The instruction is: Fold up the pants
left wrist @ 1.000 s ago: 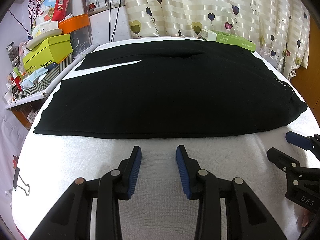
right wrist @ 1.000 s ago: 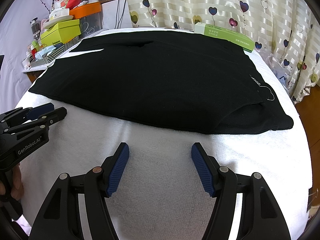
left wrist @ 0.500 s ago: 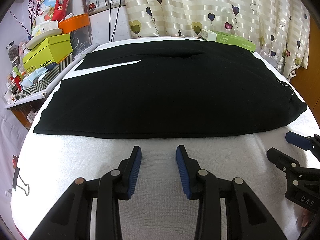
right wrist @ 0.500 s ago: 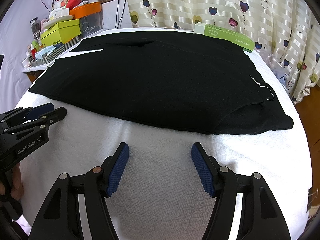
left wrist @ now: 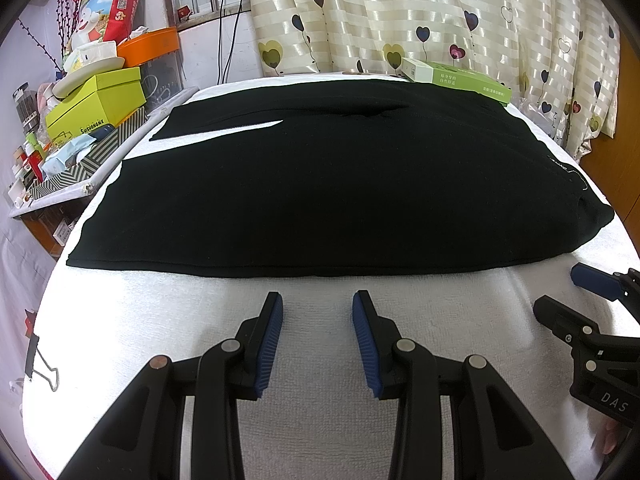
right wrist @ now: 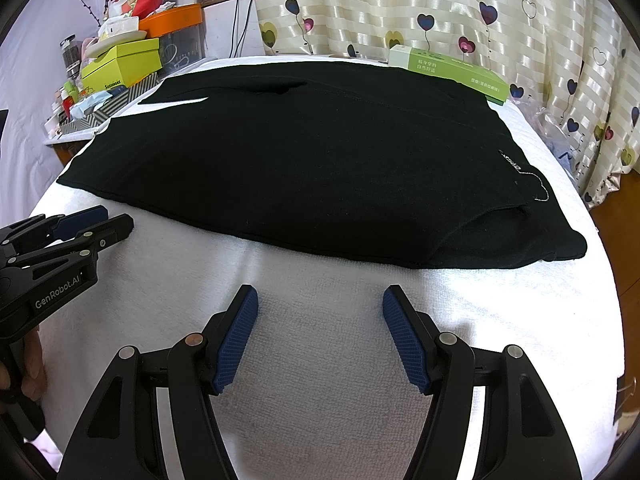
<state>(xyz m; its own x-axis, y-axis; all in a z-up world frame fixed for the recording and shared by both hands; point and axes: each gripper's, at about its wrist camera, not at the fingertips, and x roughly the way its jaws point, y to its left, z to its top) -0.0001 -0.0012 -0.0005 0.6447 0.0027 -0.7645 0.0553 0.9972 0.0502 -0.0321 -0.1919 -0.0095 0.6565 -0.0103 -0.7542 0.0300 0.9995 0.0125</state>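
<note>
Where heart-print curtains [left wrist: 400,20] hang, black pants [left wrist: 340,184] cover white towelling [left wrist: 320,420].

both tools are black plastic two-finger grippers. the left gripper [left wrist: 317,300] has angular, triangular-cutout arms, silver round pivot pins along each linkage, and ribbed dark blue pads [left wrist: 269,344] lining the inner faces of its fingers. seen from the other side, its body carries white "genrobot.ai" lettering. the right gripper [right wrist: 319,296] is built the same way, with ribbed blue pads [right wrist: 406,346], silver pins and hollowed black arms; its side shows white letters "das". a hand [right wrist: 30,364] wraps the left tool's black handle.
</note>
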